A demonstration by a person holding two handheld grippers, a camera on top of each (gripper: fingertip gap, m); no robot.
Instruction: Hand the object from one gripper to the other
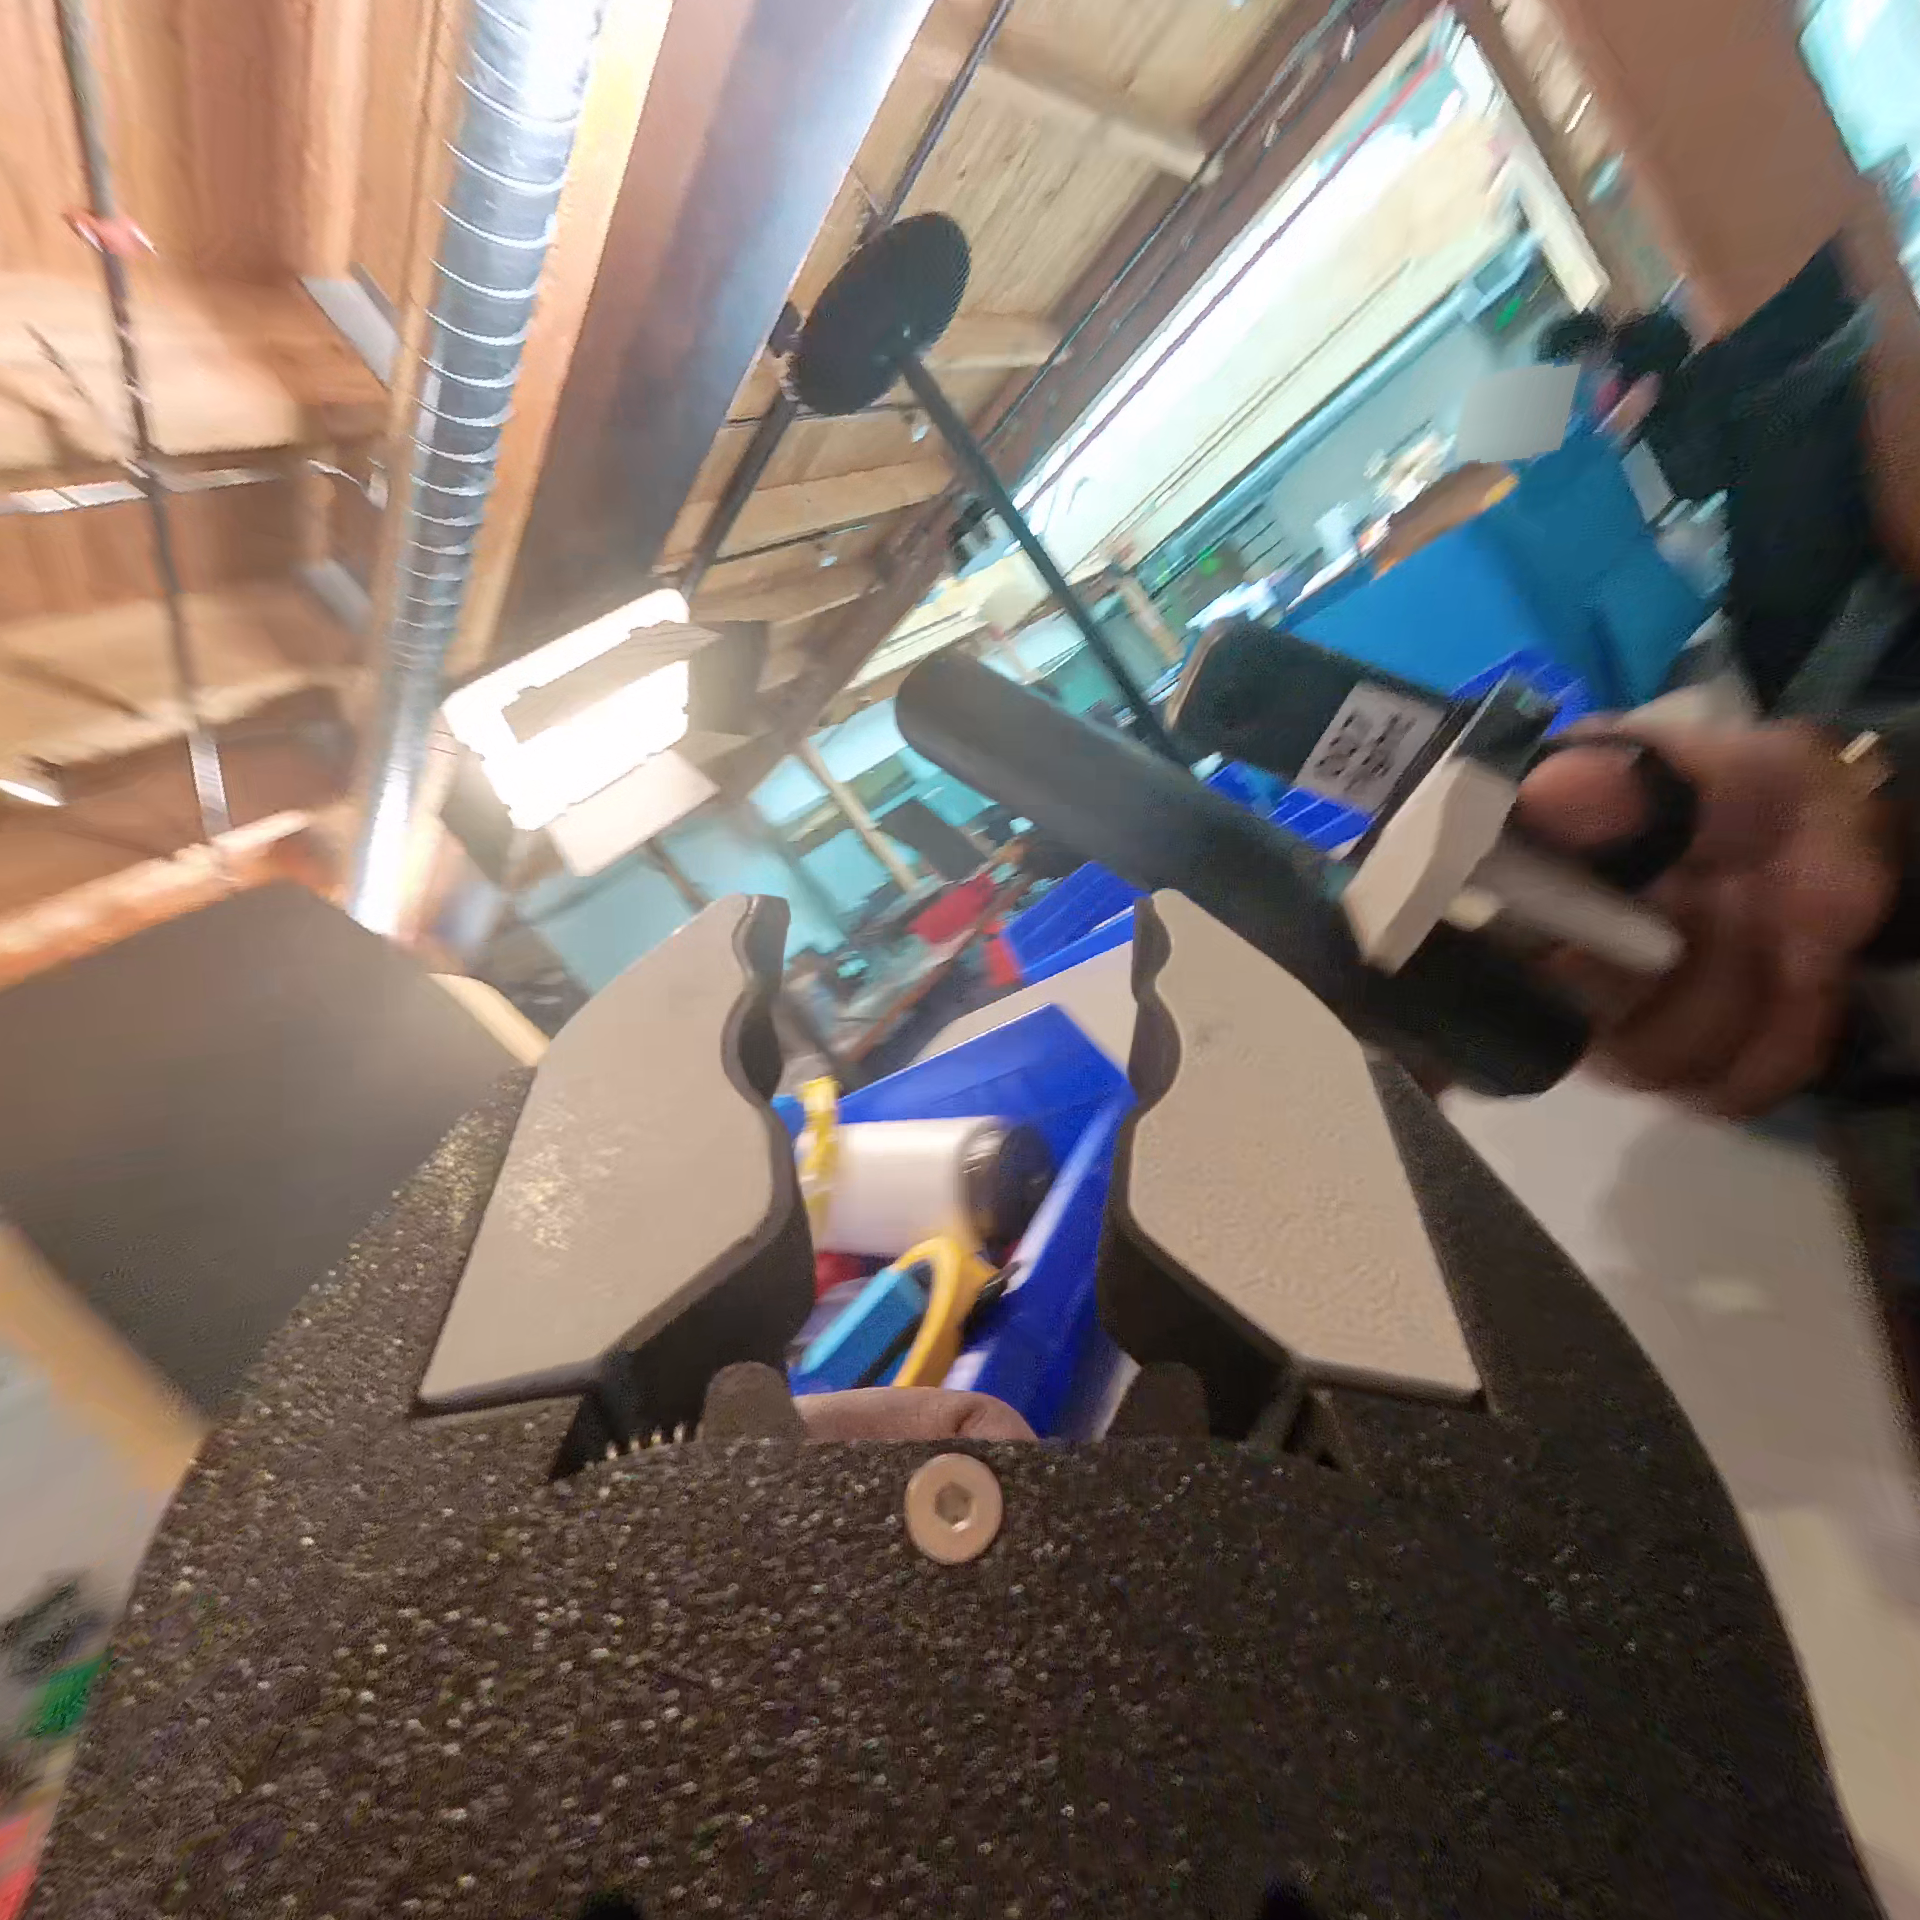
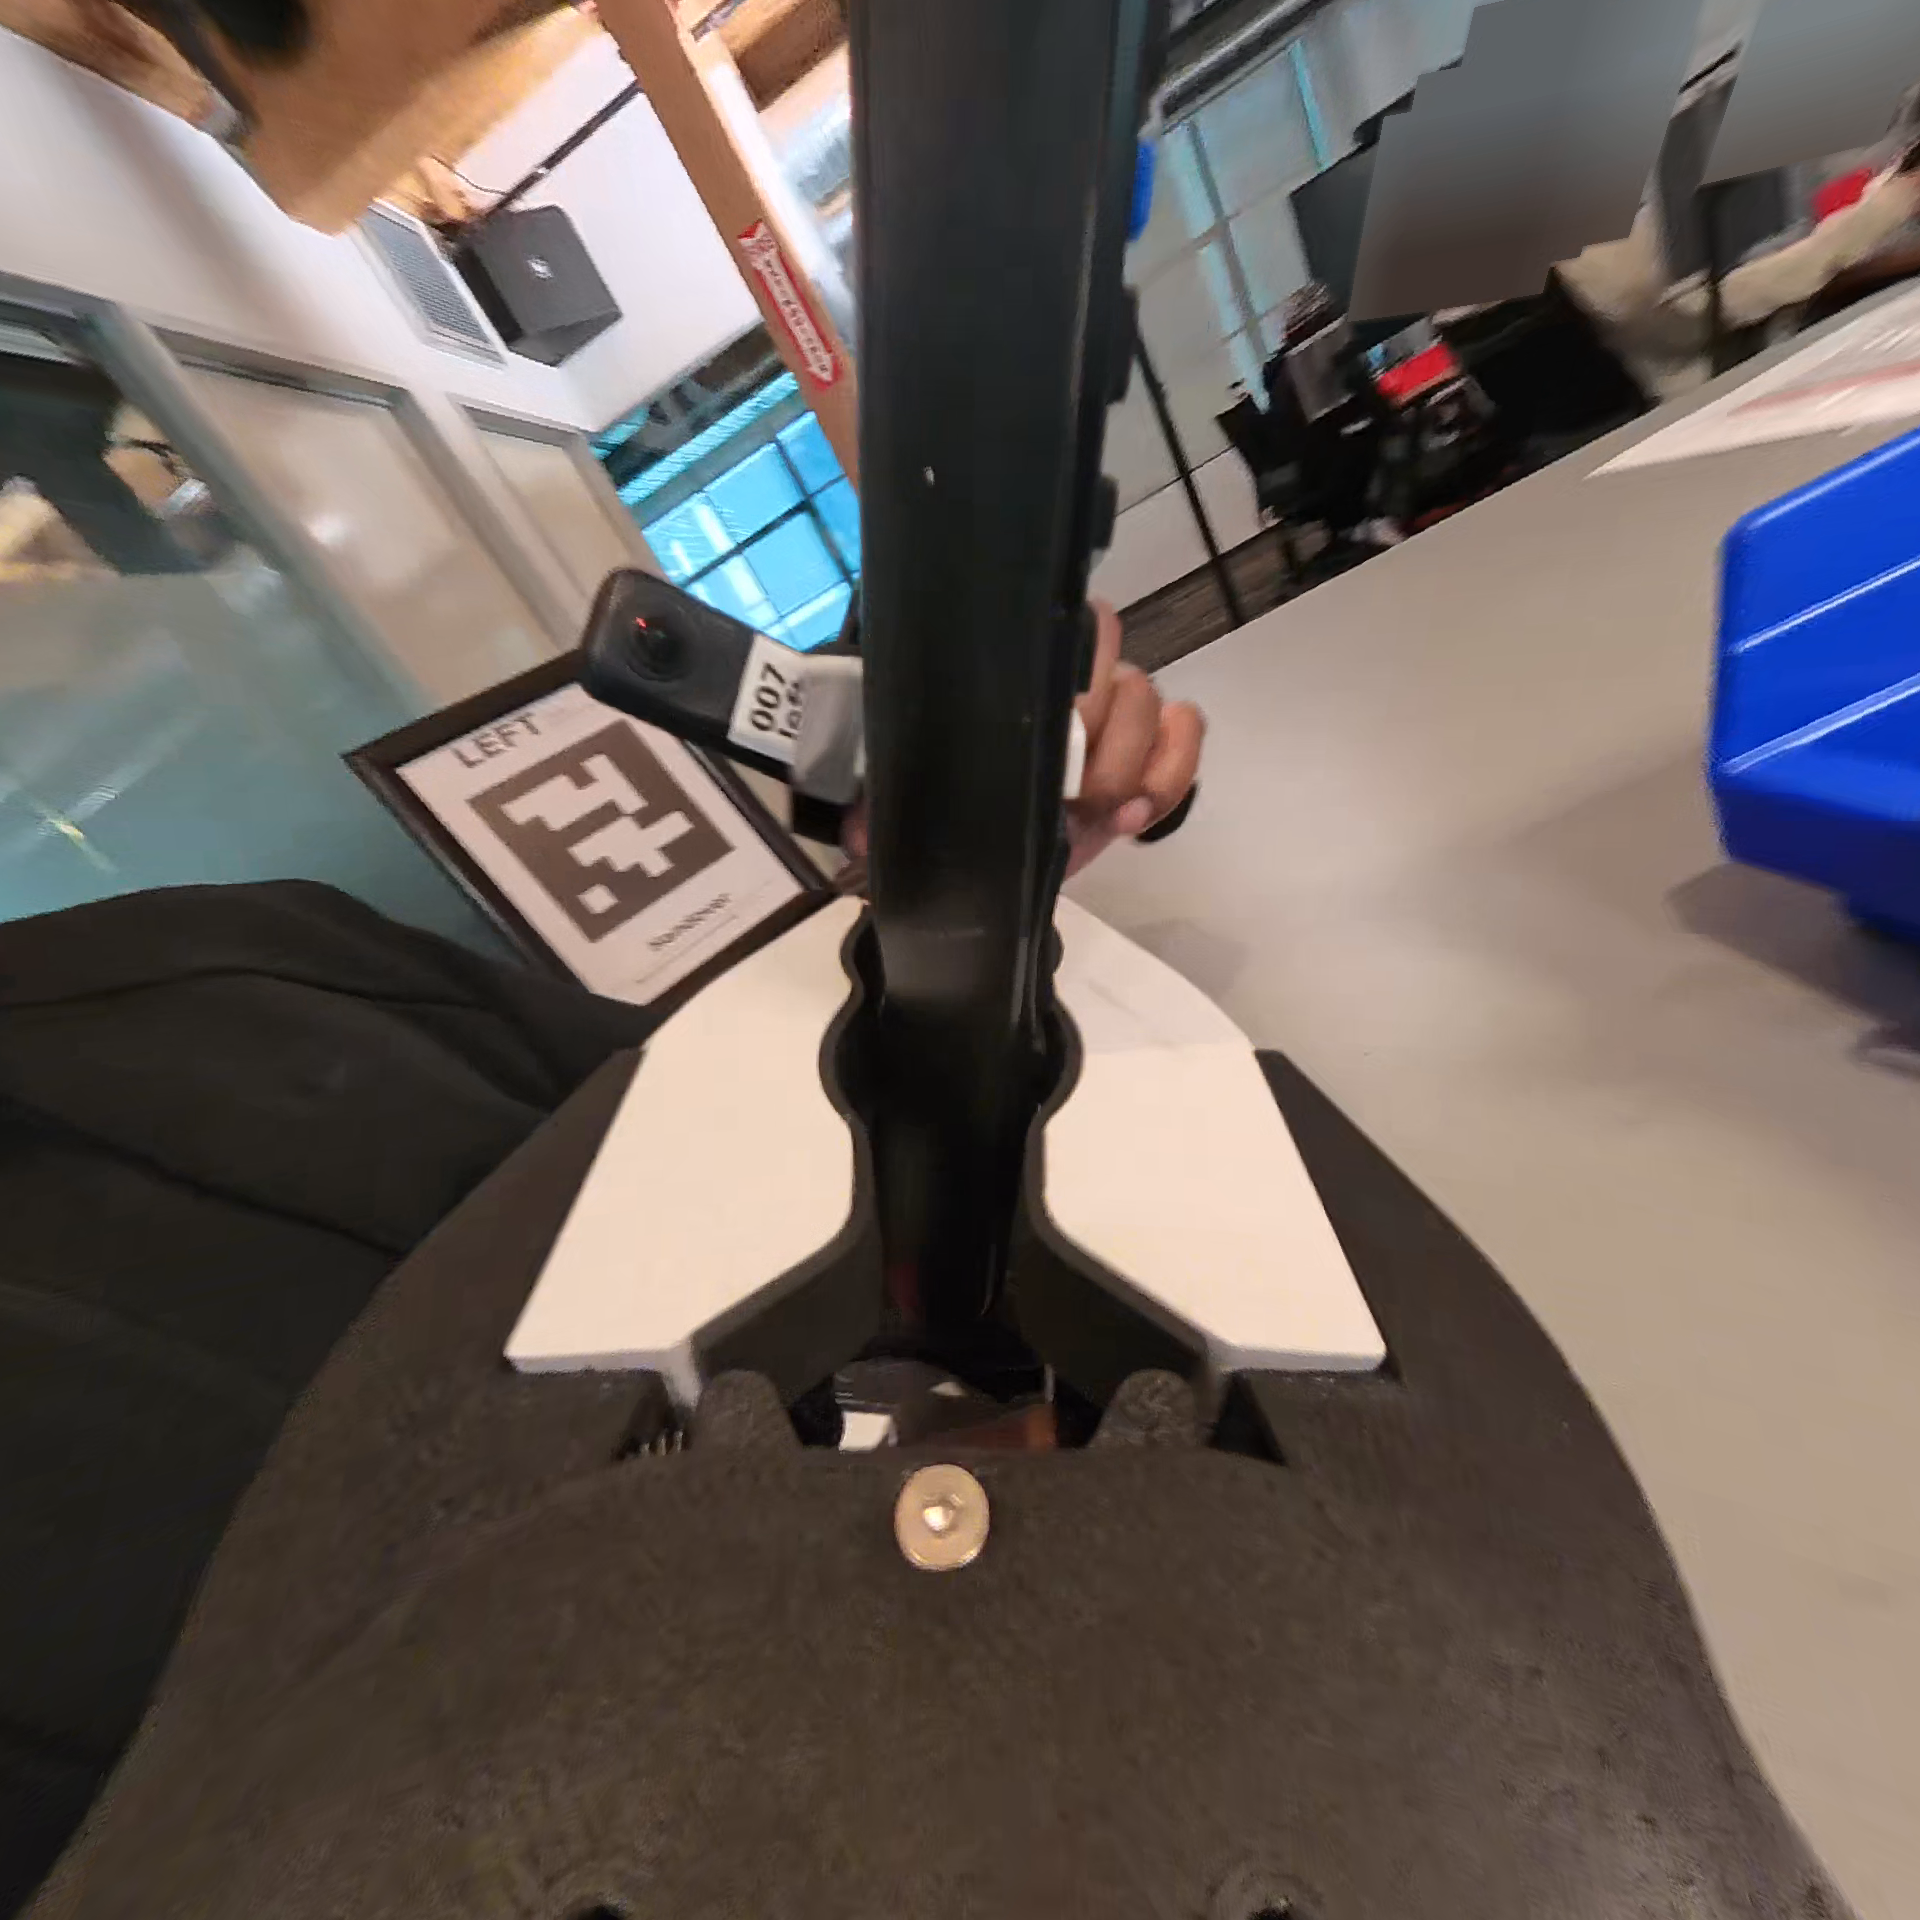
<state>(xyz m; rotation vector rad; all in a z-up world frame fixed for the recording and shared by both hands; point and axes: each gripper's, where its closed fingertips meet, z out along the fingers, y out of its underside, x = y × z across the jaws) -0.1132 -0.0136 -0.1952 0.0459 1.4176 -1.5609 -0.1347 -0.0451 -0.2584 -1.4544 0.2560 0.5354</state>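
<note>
A long black bar point(image 2: 977, 416) stands between the fingers of my right gripper point(image 2: 956, 966), which is shut on its lower end. The bar runs up out of the right wrist view. In the left wrist view the same bar point(image 1: 1195, 842) juts up and left from a person's hand point(image 1: 1745, 894), and the right gripper's camera point(image 1: 1278, 696) shows above it. My left gripper point(image 1: 956, 956) is open and empty, tilted upward, below and left of the bar's free end. The left gripper's camera point(image 2: 665, 665) and marker plate point(image 2: 592, 831) show behind the bar.
A blue bin point(image 1: 1049, 1320) with a white roll point(image 1: 904, 1174) and yellow items lies under my left gripper on the grey table point(image 1: 1662, 1299). A blue bin point(image 2: 1829, 707) sits at the right on the table point(image 2: 1455, 935). Dark fabric point(image 2: 208, 1091) fills the left.
</note>
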